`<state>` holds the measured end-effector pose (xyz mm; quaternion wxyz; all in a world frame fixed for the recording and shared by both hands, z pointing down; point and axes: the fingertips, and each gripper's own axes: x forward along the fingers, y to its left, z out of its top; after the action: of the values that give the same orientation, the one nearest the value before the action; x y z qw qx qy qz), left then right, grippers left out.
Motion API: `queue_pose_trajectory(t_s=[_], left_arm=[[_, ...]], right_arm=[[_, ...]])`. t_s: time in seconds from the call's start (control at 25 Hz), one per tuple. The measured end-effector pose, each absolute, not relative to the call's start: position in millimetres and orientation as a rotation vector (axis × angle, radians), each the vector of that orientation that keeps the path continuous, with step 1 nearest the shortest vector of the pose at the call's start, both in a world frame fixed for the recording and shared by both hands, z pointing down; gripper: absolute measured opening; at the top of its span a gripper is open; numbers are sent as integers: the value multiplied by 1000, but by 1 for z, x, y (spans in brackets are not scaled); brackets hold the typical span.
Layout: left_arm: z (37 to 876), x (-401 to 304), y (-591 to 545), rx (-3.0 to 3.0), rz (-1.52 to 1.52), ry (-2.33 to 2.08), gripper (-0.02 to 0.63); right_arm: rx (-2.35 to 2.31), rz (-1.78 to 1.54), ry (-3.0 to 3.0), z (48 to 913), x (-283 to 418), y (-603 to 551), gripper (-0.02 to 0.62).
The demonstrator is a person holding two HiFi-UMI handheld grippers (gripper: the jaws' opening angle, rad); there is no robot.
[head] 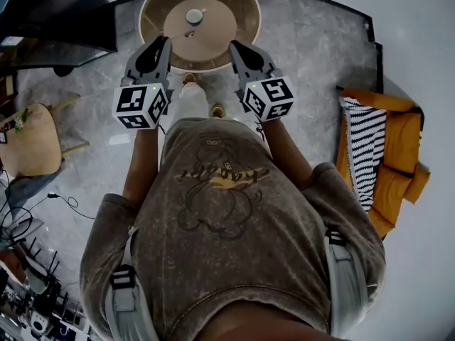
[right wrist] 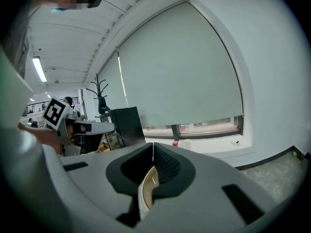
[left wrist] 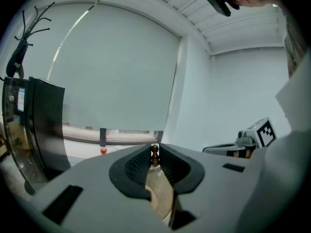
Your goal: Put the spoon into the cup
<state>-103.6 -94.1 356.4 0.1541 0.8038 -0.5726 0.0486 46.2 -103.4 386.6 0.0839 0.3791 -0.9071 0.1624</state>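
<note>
A person stands facing a round bench (head: 220,38), seen from above, with both grippers held out level toward its near edge. A small white cup (head: 194,15) sits near the middle of the bench, well apart from both grippers. The spoon is too small to pick out, though a tiny nub beside the cup may be it.

The left gripper (head: 166,41) has its jaws narrowly apart. Its own view shows only the tan bench top and a small dark knob-shaped thing through the slit, and nothing is pinched. The right gripper (head: 234,46) has its jaw tips meeting in a thin line, with nothing in them. Neither gripper is over the bench yet.

A spoon is probably light, stiff and thin, and slippery if it is metal. Lying flat, it leaves little to pinch, so gripping across the narrow handle near its middle seems the best hold. The cup looks light and could slide or tip if knocked. The free gripper may need to steady it.
</note>
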Motion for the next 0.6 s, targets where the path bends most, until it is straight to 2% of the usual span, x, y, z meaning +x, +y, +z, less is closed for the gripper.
queue_pose_trajectory(t_s=[0.6], left_arm=[[380, -114, -157, 2279, 182, -1604, 61]], right_arm=[[1127, 554, -2670, 410, 31, -160, 18]])
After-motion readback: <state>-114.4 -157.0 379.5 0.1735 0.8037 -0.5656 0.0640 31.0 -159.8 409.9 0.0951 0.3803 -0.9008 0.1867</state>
